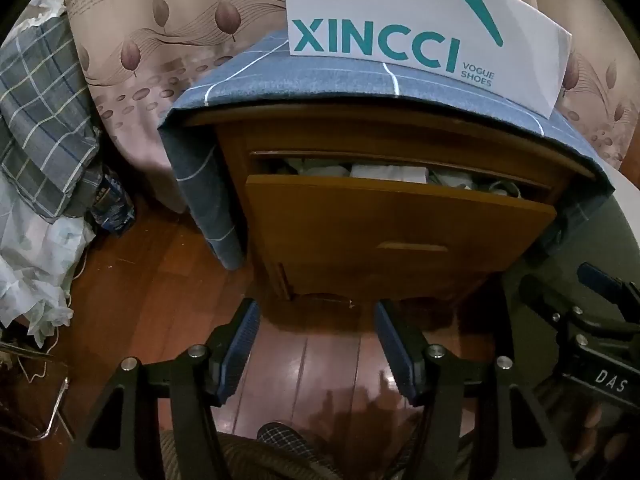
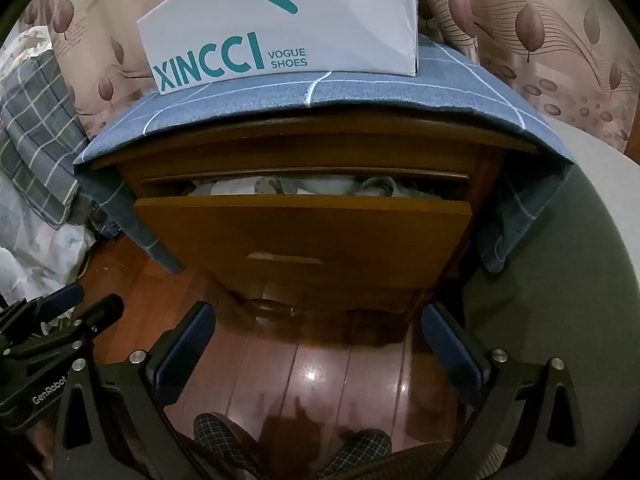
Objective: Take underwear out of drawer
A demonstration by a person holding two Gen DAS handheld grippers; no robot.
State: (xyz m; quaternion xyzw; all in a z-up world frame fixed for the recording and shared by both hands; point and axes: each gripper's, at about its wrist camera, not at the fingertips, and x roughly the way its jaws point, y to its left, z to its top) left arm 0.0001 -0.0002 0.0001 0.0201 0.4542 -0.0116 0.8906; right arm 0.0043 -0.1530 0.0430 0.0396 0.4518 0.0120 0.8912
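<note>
Drawer (image 2: pixel 304 220) ajar at frame centre, pale folded laundry inside, possibly underwear (image 2: pixel 256 186).
Your left gripper (image 1: pixel 316 344) and right gripper (image 2: pixel 316 352) both hang spread and empty.

Drawer (image 2: pixel 304 220) gap narrow; cabinet top (image 2: pixel 312 136) overhangs opening.

A home bedroom: ahead of the open jaws stands a wooden bedside cabinet (image 2: pixel 320 248) draped with a blue checked cloth (image 2: pixel 360 88), backed by a leaf-patterned beige curtain (image 1: pixel 160 40); plaid bedding (image 1: pixel 40 120) lies left, glossy wooden floorboards (image 2: pixel 320 368) below.
</note>
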